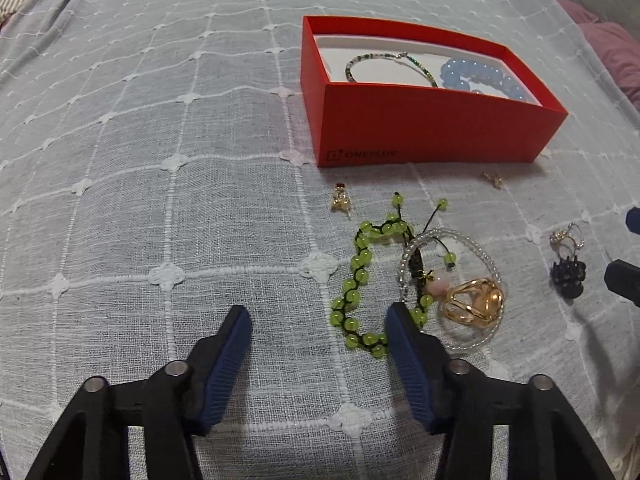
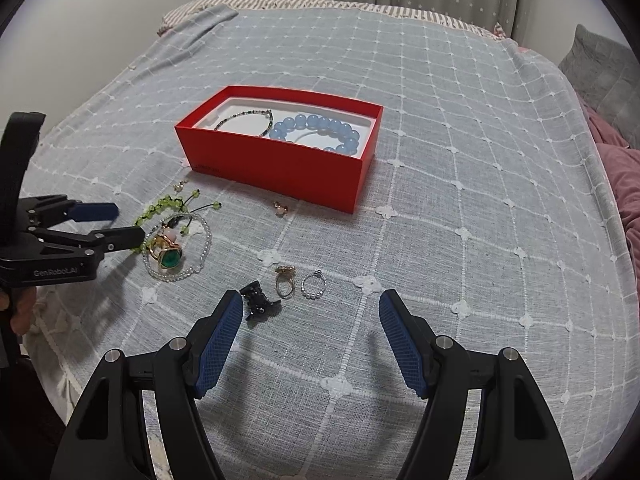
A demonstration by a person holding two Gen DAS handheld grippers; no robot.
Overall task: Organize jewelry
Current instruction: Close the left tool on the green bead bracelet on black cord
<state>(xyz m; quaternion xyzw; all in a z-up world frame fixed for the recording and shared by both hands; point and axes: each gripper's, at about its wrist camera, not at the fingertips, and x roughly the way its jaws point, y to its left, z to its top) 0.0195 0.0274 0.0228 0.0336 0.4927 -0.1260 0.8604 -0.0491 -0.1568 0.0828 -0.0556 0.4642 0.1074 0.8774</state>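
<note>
A red box [image 1: 424,128] [image 2: 280,172] on the bed holds a thin beaded bracelet [image 1: 384,66] and a blue bead bracelet [image 2: 320,130]. In front of it lie a green bead bracelet [image 1: 356,280], a clear bead bracelet [image 1: 486,264] and a gold ring with a green stone [image 1: 476,300] [image 2: 168,258]. My left gripper [image 1: 318,316] [image 2: 120,222] is open, its right finger beside the green beads. My right gripper [image 2: 310,304] is open and empty just short of a black hair claw [image 2: 260,302], a gold ring [image 2: 285,280] and a small bead ring [image 2: 313,283].
Gold earrings lie loose near the box [image 1: 340,200] [image 1: 494,179] [image 2: 280,208]. A grey checked cover [image 2: 460,200] spreads over the bed. Pink bedding [image 2: 624,184] lies at the right and a grey pillow [image 2: 600,76] behind it. The bed's edge drops off at the lower left.
</note>
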